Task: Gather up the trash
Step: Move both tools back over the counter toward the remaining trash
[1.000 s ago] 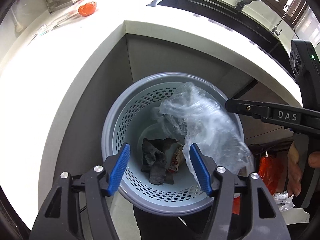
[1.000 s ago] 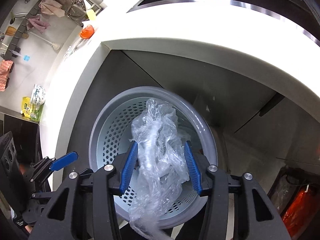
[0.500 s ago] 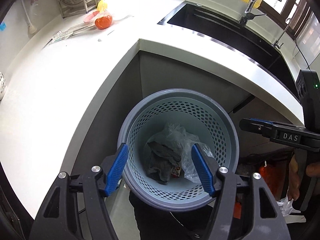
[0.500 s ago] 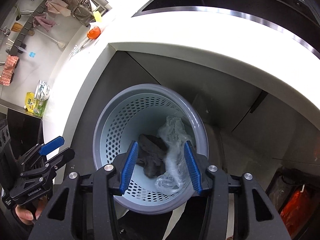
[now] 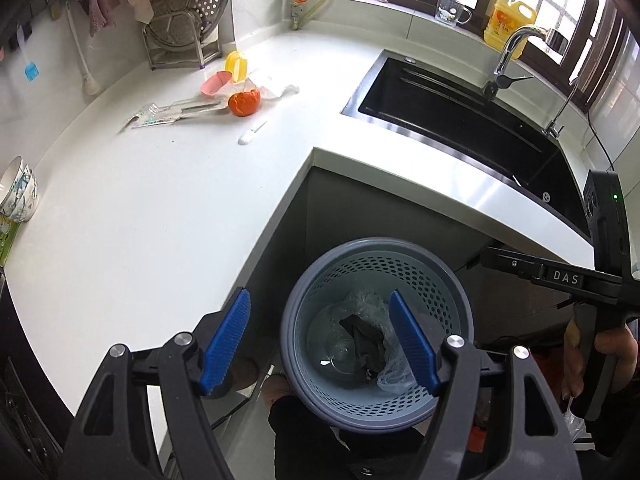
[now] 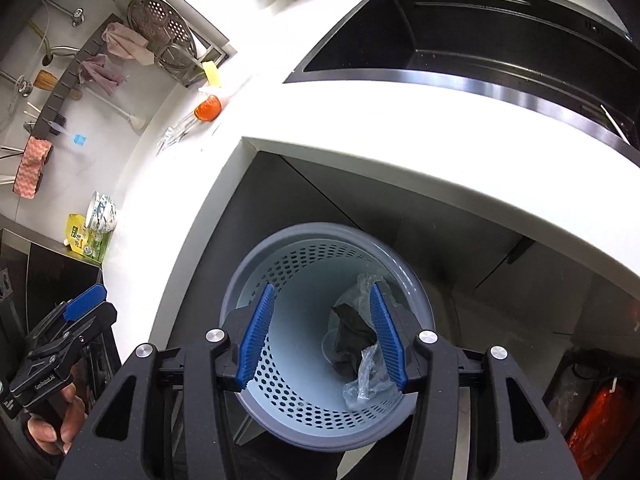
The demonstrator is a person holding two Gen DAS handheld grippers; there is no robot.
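A grey perforated bin (image 5: 460,300) stands on the floor in the inner corner of the white counter (image 5: 160,200); it also shows in the right wrist view (image 6: 256,264). Inside it lie a crumpled clear plastic bag (image 5: 394,370) (image 6: 366,378) and a dark rag (image 5: 366,334) (image 6: 350,334). My left gripper (image 5: 320,342) is open and empty, high above the bin's left rim. My right gripper (image 6: 322,338) is open and empty above the bin. On the counter lie an orange peel (image 5: 244,103), a clear wrapper (image 5: 160,116) and a small white stick (image 5: 252,133).
A black sink (image 5: 460,120) with a tap (image 5: 508,56) is at the back right. A dish rack (image 5: 184,32) stands at the back, stacked bowls (image 5: 18,190) at the left. A pink cup (image 5: 216,84) and a white cloth (image 5: 276,88) lie near the peel.
The right gripper let go of the plastic bag, which dropped into the bin. Both grippers rose and pulled back, so more of the counter and sink shows.
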